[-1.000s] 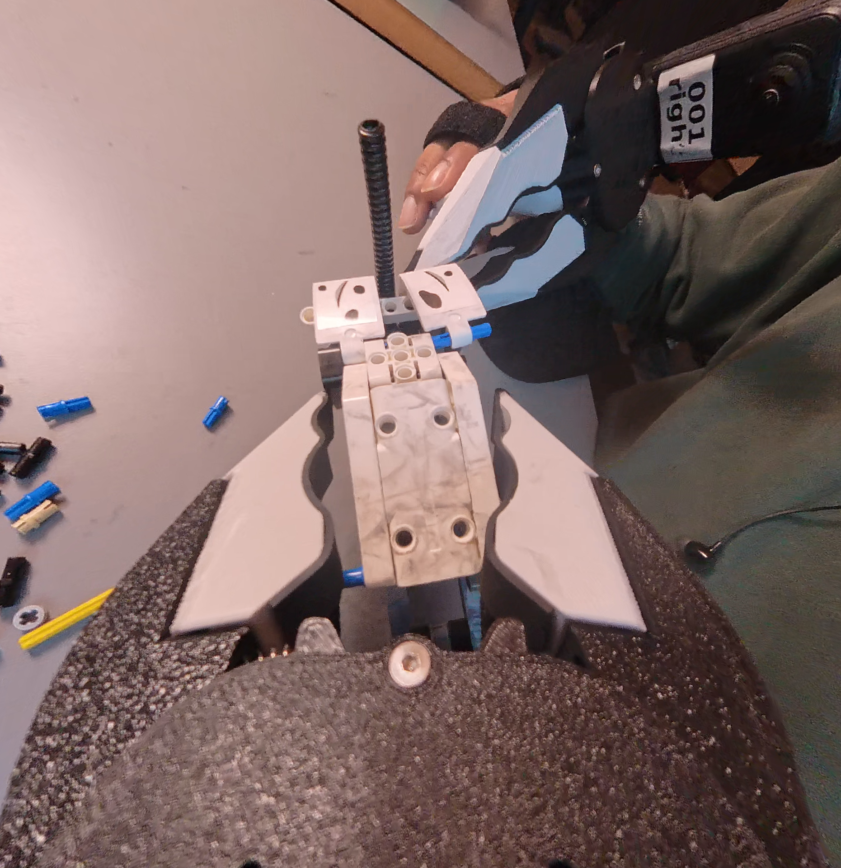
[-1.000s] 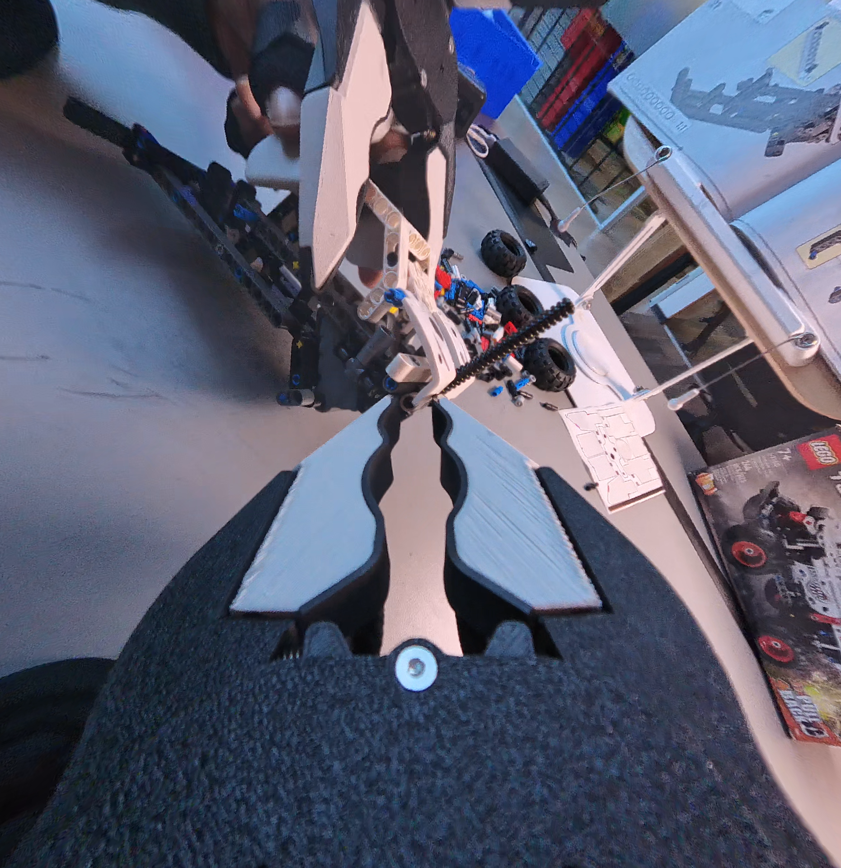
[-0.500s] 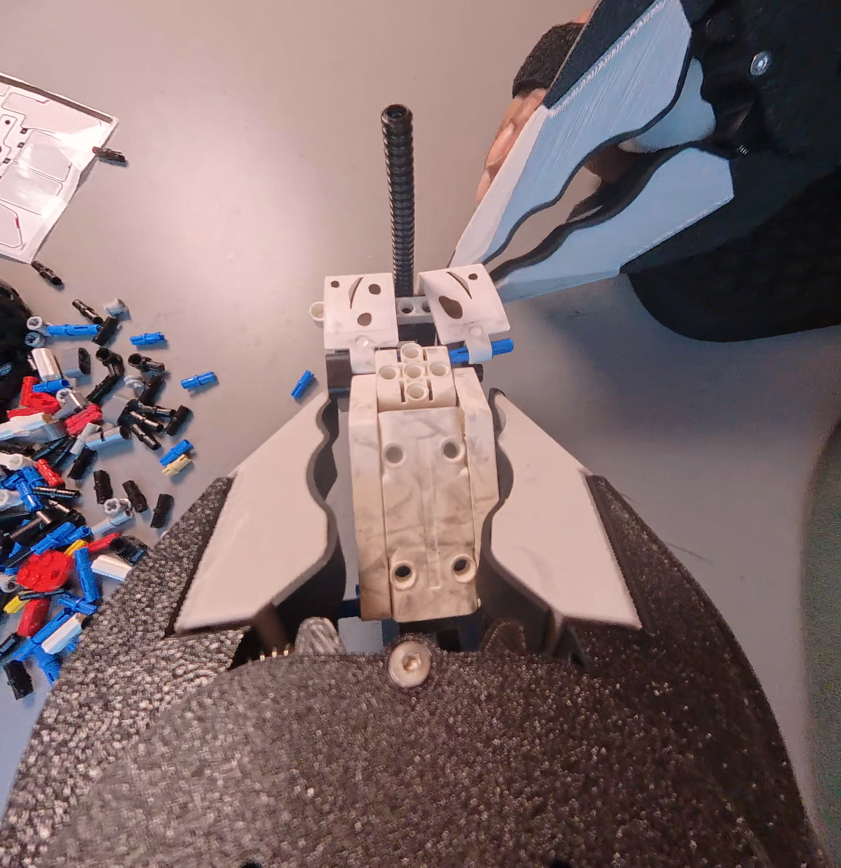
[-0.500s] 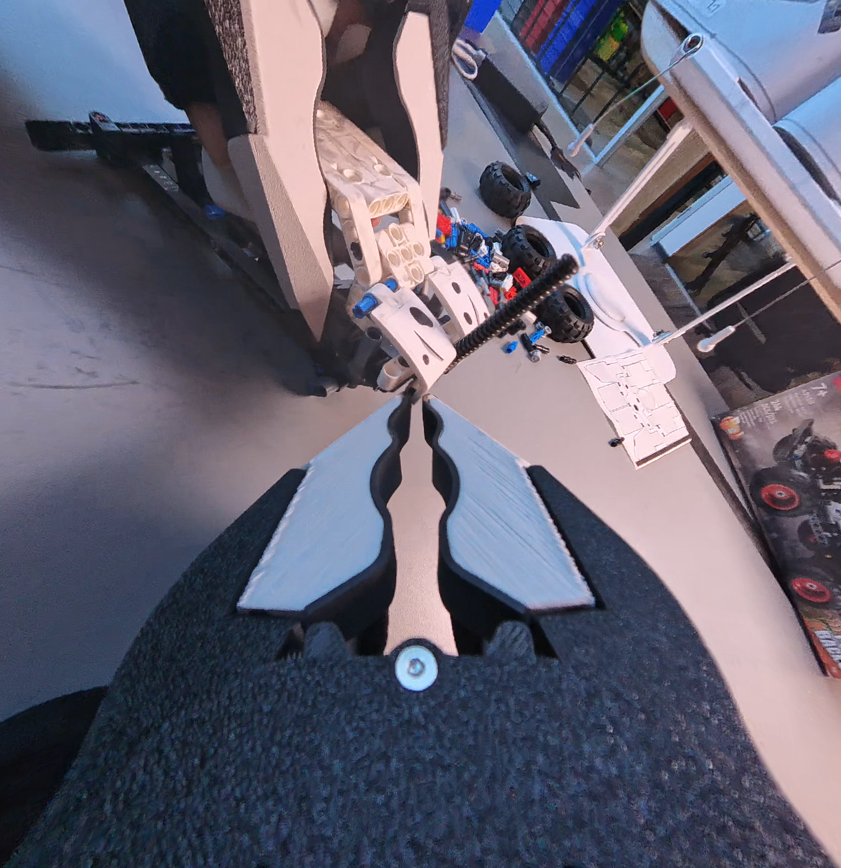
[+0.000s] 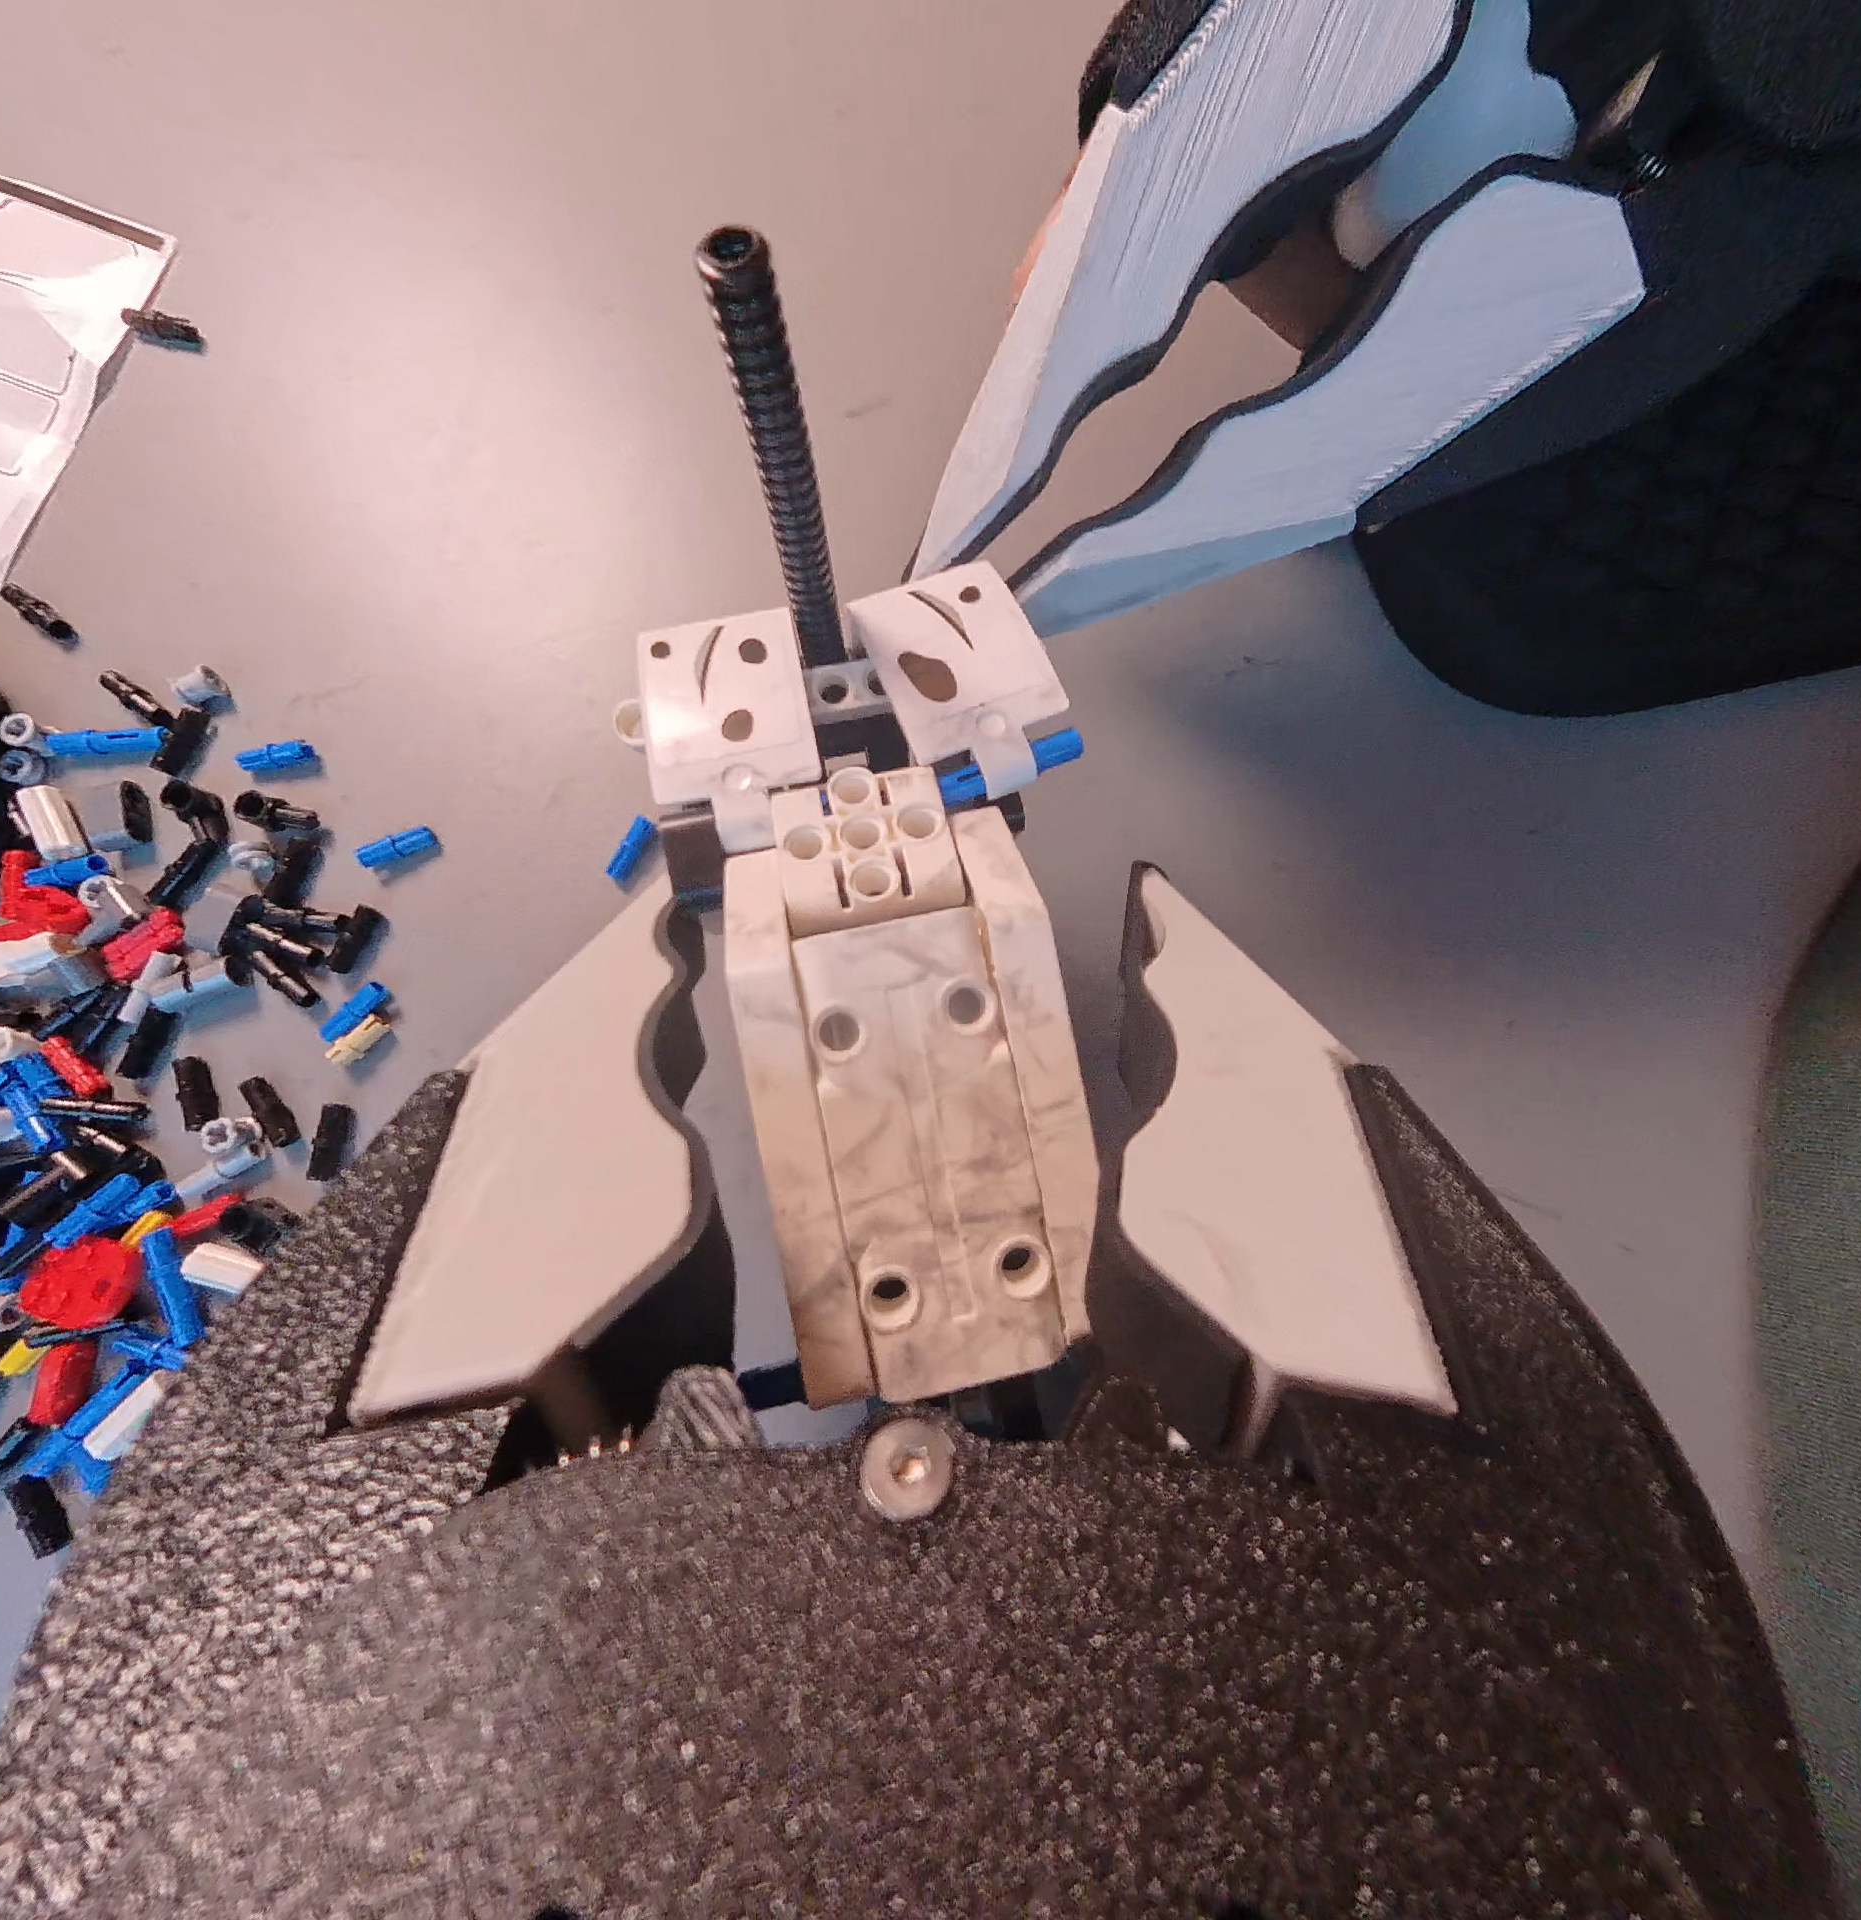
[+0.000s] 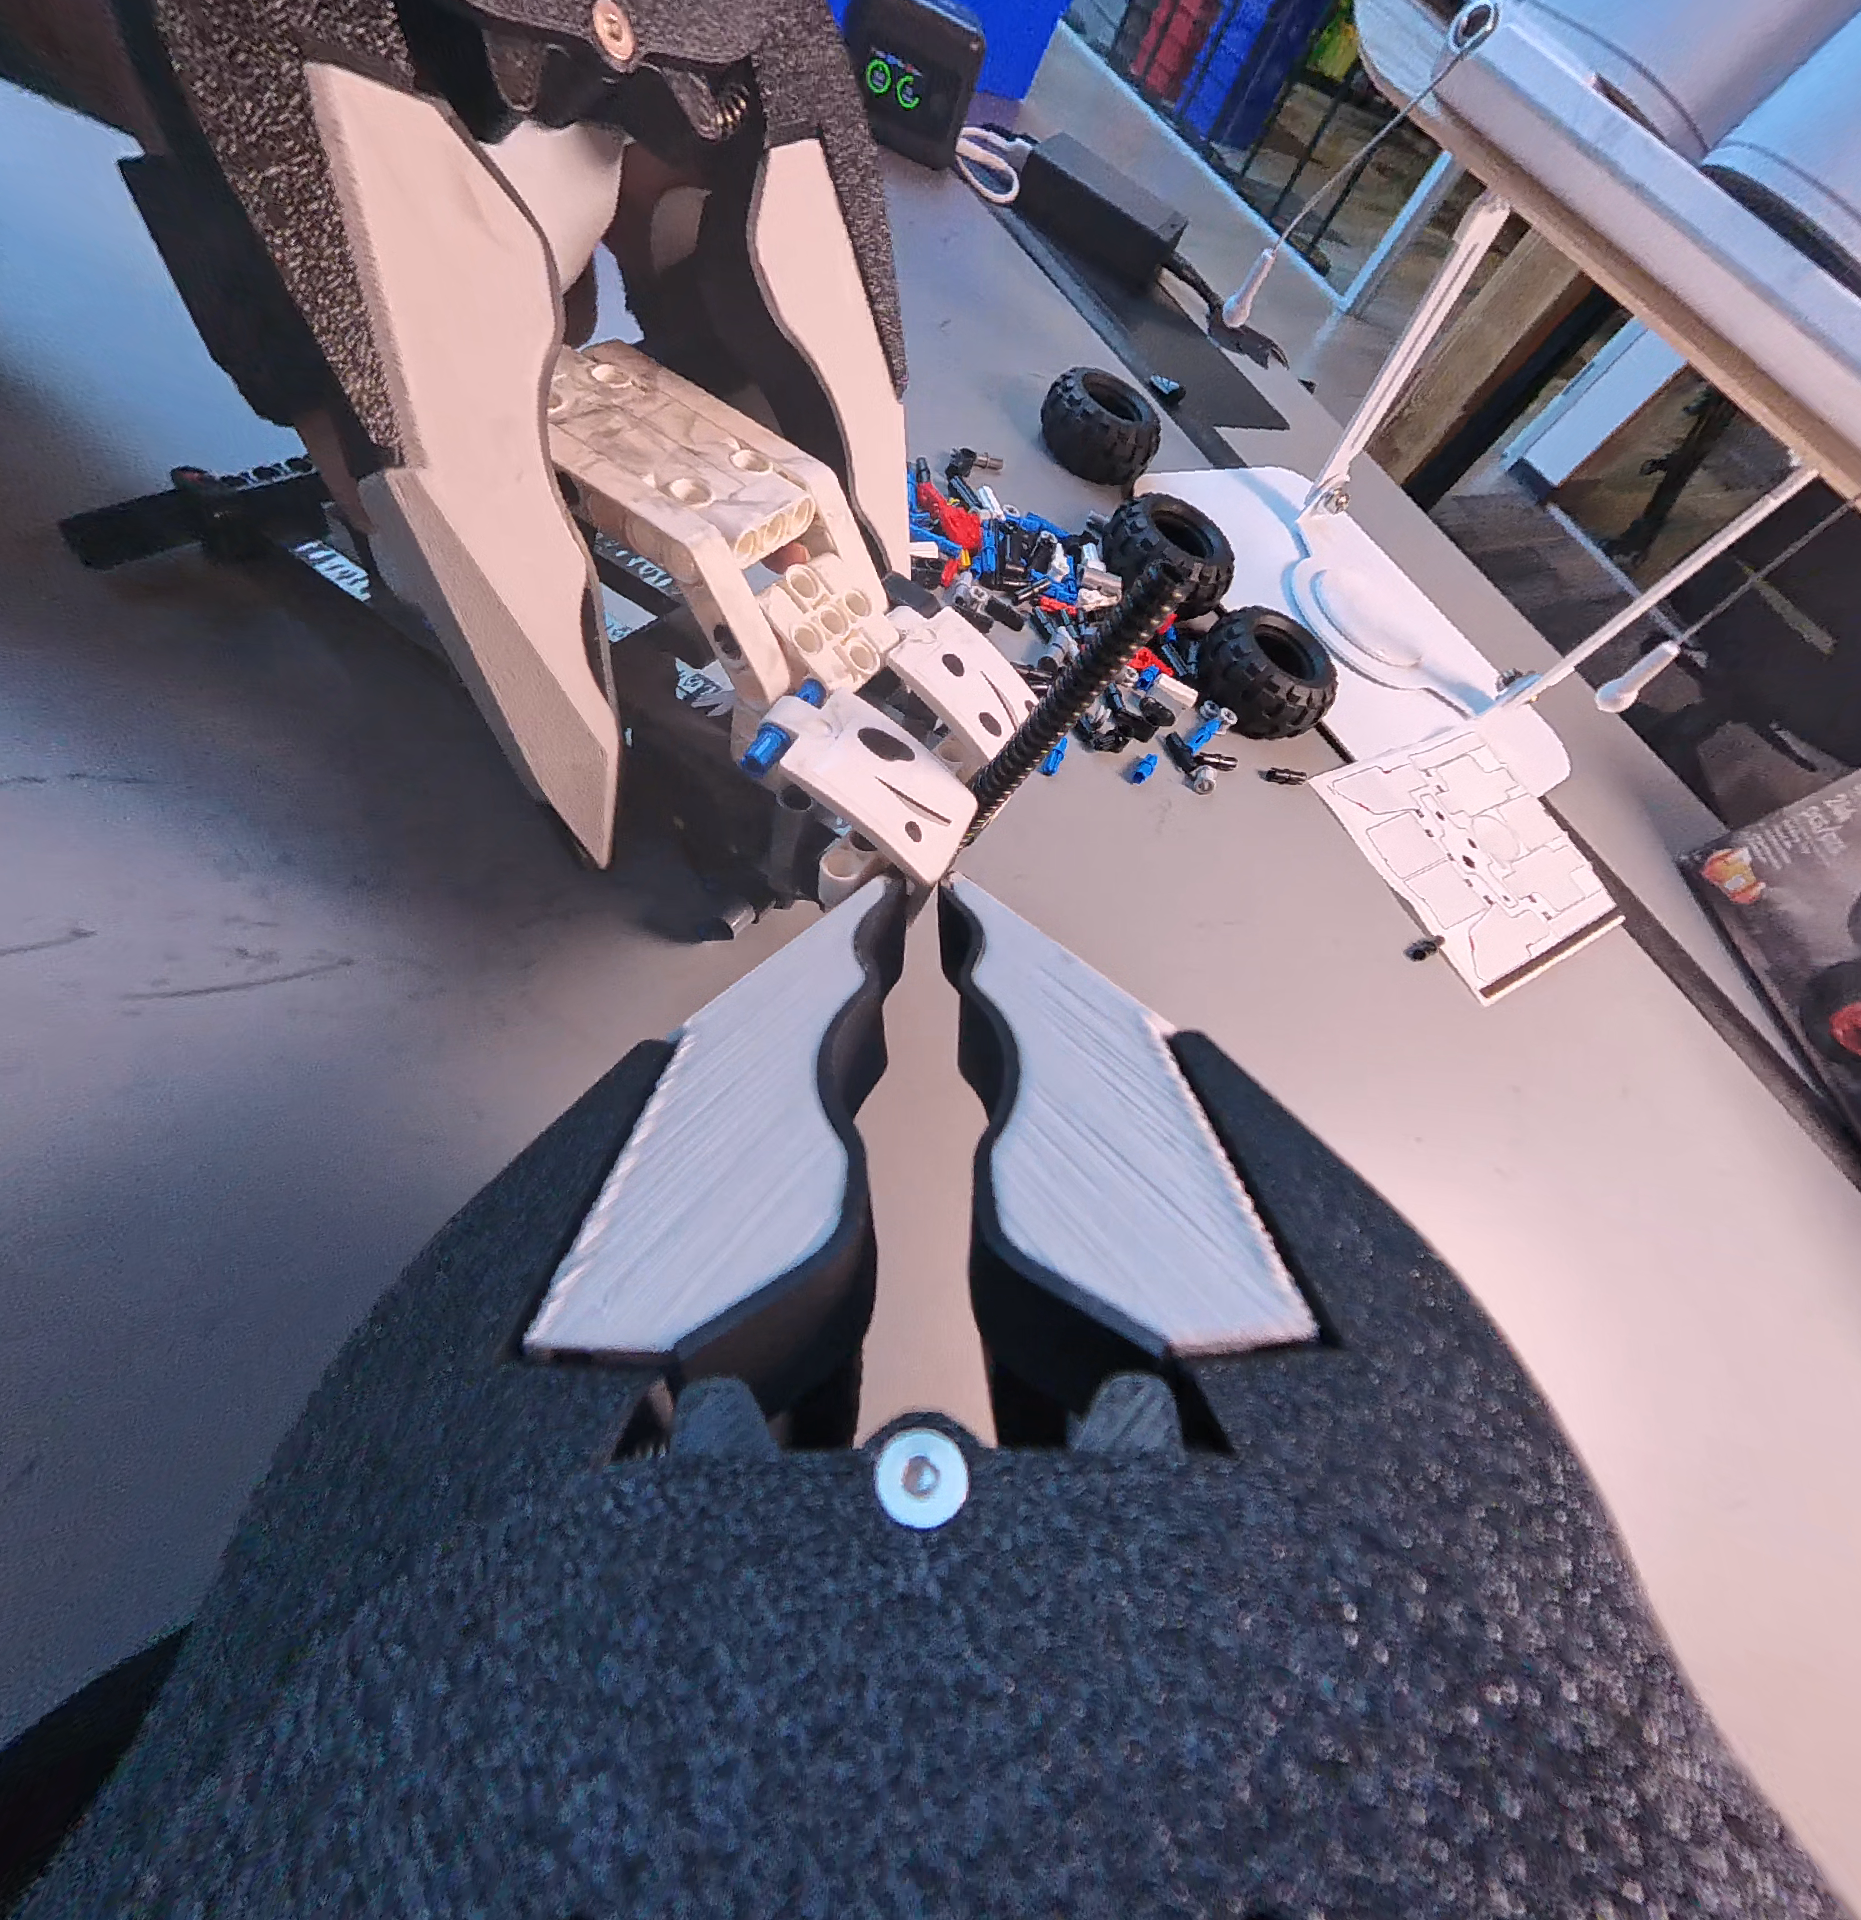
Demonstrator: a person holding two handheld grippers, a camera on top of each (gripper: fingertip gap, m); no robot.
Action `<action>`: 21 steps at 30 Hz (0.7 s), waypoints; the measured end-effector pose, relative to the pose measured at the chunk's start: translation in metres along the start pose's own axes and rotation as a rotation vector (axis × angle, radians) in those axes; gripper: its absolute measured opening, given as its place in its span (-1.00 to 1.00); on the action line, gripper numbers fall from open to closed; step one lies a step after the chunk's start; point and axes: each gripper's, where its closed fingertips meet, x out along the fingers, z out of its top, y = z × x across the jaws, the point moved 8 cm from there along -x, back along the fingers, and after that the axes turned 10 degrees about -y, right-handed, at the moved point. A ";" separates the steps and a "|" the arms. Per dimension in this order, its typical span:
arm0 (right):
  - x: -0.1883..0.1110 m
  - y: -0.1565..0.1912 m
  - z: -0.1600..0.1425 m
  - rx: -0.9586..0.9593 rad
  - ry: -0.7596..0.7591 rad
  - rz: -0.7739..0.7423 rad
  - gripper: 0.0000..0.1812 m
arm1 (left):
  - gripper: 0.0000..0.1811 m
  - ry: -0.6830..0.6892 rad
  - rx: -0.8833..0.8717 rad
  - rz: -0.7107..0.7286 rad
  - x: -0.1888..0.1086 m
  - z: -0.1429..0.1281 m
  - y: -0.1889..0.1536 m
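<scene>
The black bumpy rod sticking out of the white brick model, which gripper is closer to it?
Right. The right gripper has its fingertips at the base of the black ribbed rod. The left gripper straddles the white model's body, farther back from the rod.

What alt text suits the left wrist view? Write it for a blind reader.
The open left gripper straddles a white marbled toy-brick body with a black ribbed hose rising from it, on a grey table. The right gripper, tips narrowed, reaches its front panel; small loose blue, black and red plastic pieces lie at left.
</scene>
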 end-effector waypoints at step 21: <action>-0.026 0.031 0.005 0.262 0.183 -0.321 -1.00 | -0.44 0.099 -0.037 0.194 0.004 -0.004 0.029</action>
